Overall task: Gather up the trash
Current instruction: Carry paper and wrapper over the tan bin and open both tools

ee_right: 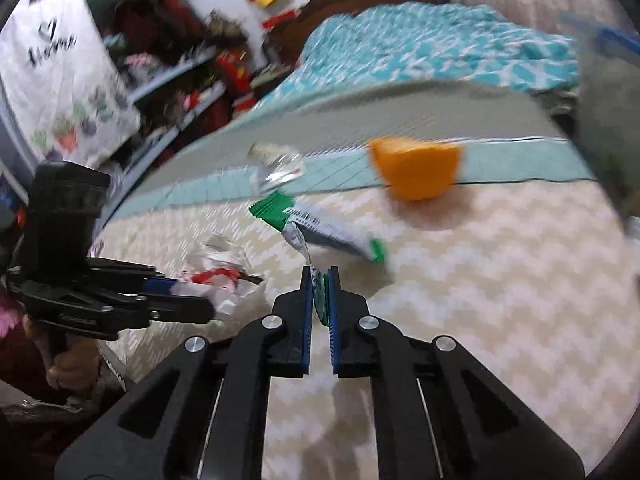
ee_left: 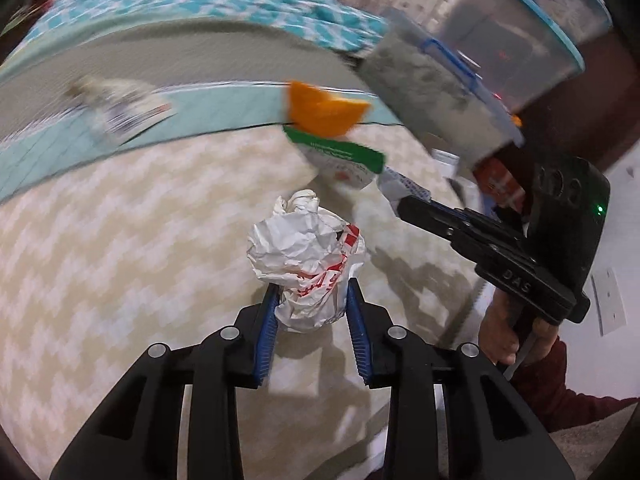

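Notably, left gripper (ee_left: 312,312) fingers were clamped on a crumpled white-and-red paper wad (ee_left: 308,256); right gripper (ee_right: 320,300) fingers pinched a green-and-white foil wrapper (ee_right: 316,224), both above the cream zigzag bedspread (ee_right: 500,280).

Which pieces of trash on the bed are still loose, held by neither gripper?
The orange piece and the clear crinkled wrapper, both lying at the teal border. The white-and-red wad and green-and-white wrapper are clamped.

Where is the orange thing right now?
The orange thing lies on the bed, untouched, where the teal band meets the zigzag cover. In the right wrist view it sits up and right of the green-and-white wrapper.
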The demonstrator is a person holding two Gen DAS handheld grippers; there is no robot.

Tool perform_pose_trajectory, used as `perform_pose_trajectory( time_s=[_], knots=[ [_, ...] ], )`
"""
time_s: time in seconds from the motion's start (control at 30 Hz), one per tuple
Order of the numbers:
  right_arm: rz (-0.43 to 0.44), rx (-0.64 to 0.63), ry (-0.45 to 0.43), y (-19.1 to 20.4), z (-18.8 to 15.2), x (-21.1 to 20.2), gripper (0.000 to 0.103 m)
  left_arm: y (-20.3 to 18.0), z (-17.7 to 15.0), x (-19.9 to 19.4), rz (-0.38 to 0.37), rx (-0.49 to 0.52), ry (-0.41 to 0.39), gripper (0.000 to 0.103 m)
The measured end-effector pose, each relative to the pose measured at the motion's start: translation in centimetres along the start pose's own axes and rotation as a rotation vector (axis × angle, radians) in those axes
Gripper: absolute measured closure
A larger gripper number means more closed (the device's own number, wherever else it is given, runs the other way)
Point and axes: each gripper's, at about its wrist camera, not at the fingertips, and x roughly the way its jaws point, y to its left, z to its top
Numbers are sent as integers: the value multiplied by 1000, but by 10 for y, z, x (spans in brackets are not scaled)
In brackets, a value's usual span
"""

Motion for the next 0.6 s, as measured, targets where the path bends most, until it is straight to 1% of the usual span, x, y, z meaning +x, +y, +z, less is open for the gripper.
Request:
perform_pose_trajectory(
  time_s=[0.1,0.13,0.2,0.23,0.33,0.4,0.47,0.53,0.6],
  knots=[
    [-45,67,-59,-33,3,-32,94,-39,26,26,-39,79,29,72],
    [-92,96,-94,-51,5,-49,94,-58,41,40,-63,106,46,72],
    [-141,137,-137,-75,7,-71,94,-88,64,62,-102,147,69,72],
    [-178,171,-173,-95,8,-89,94,-103,75,73,-117,170,79,72],
    [-269,235,-242,-135,8,-125,94,-150,104,105,-153,232,106,72],
    [-323,275,-265,-161,7,-141,94,-173,115,120,-160,268,112,72],
    [-367,306,-267,-184,5,-147,94,-199,128,141,-159,304,120,72],
    [-418,331,-252,-209,4,-145,94,-219,139,165,-160,316,135,72],
    [-446,348,-228,-229,3,-136,94,-232,148,184,-159,321,147,72]
  ],
)
